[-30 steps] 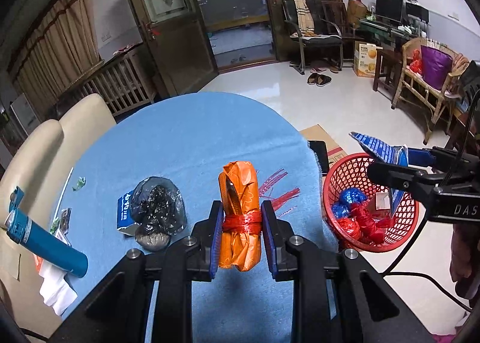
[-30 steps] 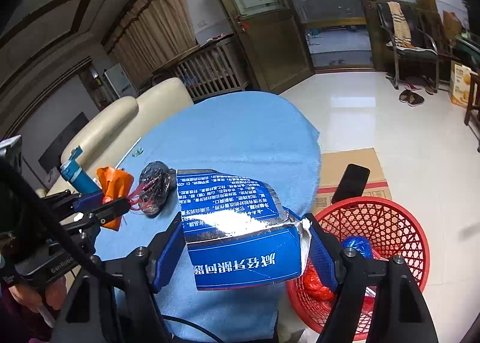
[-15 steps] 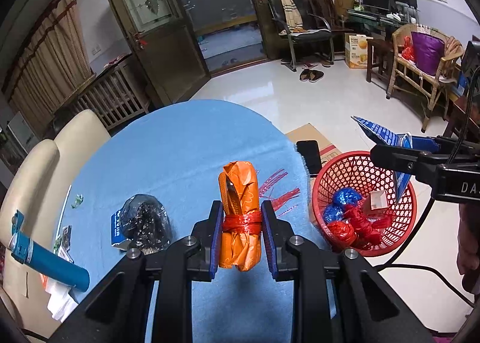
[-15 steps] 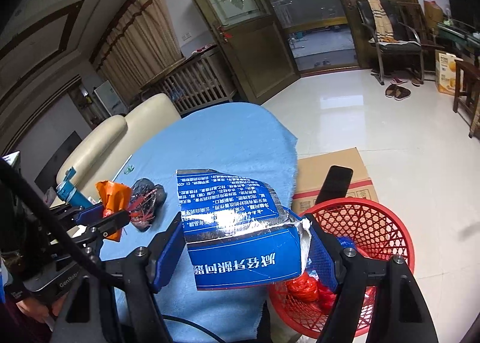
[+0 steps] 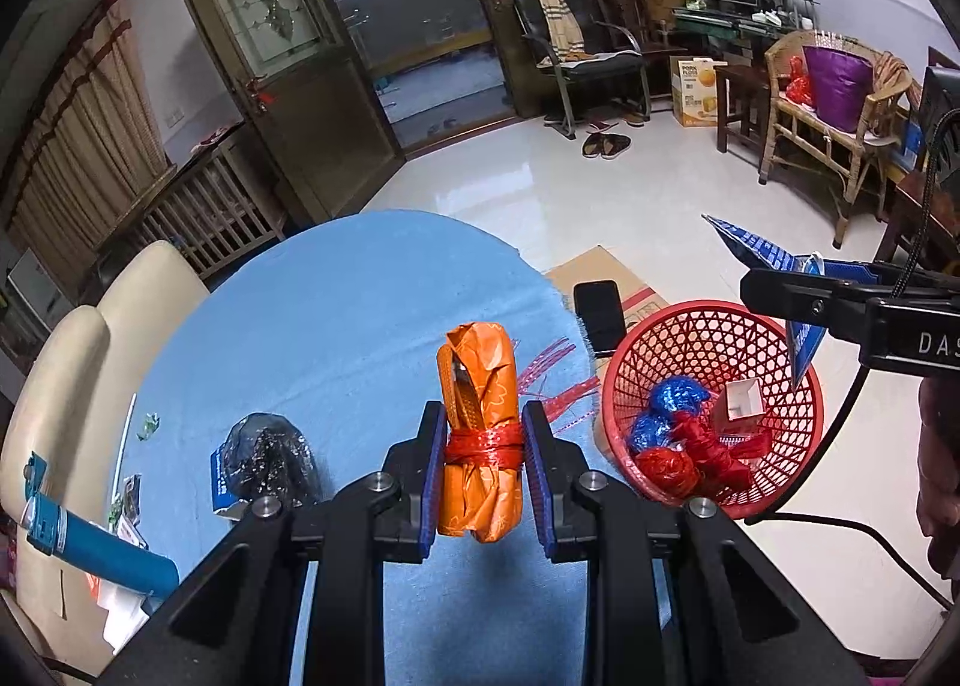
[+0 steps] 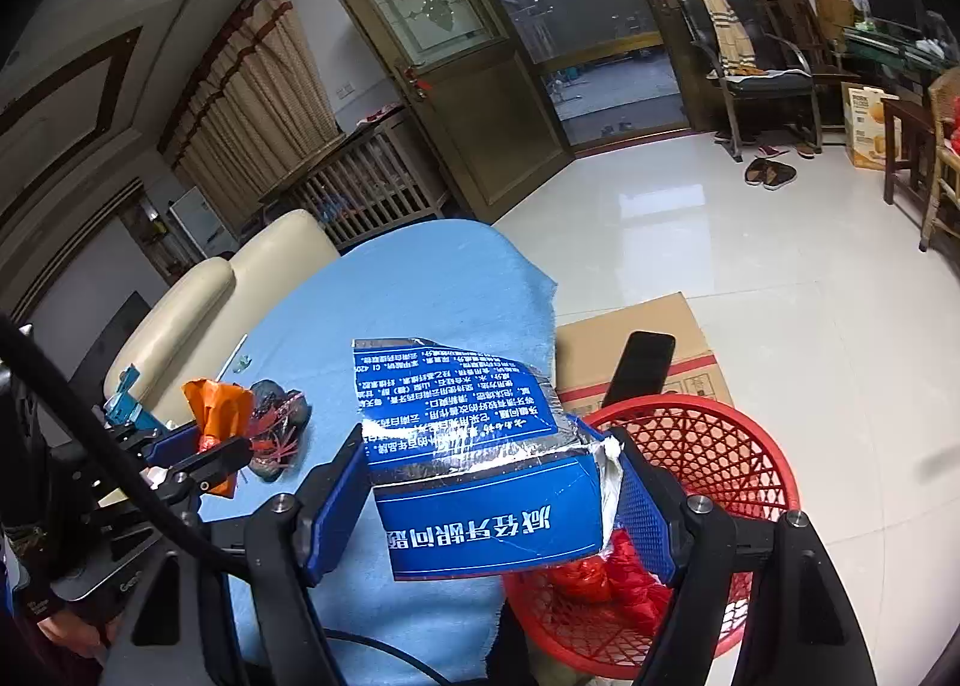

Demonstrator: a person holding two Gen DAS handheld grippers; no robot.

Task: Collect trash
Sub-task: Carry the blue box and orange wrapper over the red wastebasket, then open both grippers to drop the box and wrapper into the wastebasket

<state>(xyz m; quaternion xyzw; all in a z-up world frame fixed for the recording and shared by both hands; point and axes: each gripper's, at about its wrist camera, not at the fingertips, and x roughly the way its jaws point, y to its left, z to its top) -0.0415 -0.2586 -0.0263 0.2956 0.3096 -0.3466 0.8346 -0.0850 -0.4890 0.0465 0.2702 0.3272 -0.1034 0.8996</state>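
Trash, near to far. Left gripper (image 5: pixel 483 473) is clenched on an orange wrapped bundle (image 5: pixel 480 434), pads on its red-tied waist; long axis runs upright in the left wrist view, pointing away along the fingers, held above the blue tablecloth (image 5: pixel 336 326). Right gripper (image 6: pixel 489 497) is clamped across a torn blue carton (image 6: pixel 480 476), jaws wide, long axis crossways between the pads, torn flap tilting away. Carton print is white Chinese text, upside down in the right wrist view; can't read it reliably.

Red mesh basket (image 5: pixel 711 362) sits on the floor just off the table's right edge, already holding red and blue crumpled wrappers and a small white box (image 5: pixel 743 407). Carton hangs over its near rim. Open room: basket top is clear.

On the cloth left of the bundle: a black bag (image 5: pixel 270 461) beside a small blue box, a blue tube (image 5: pixel 96 548) at the near-left edge. Beyond the basket, a black phone (image 5: pixel 598 314) on flat cardboard (image 5: pixel 606 272). Far carton (image 5: pixel 696 92) reads "PORK FLOSS". Right gripper body shows "DAS".
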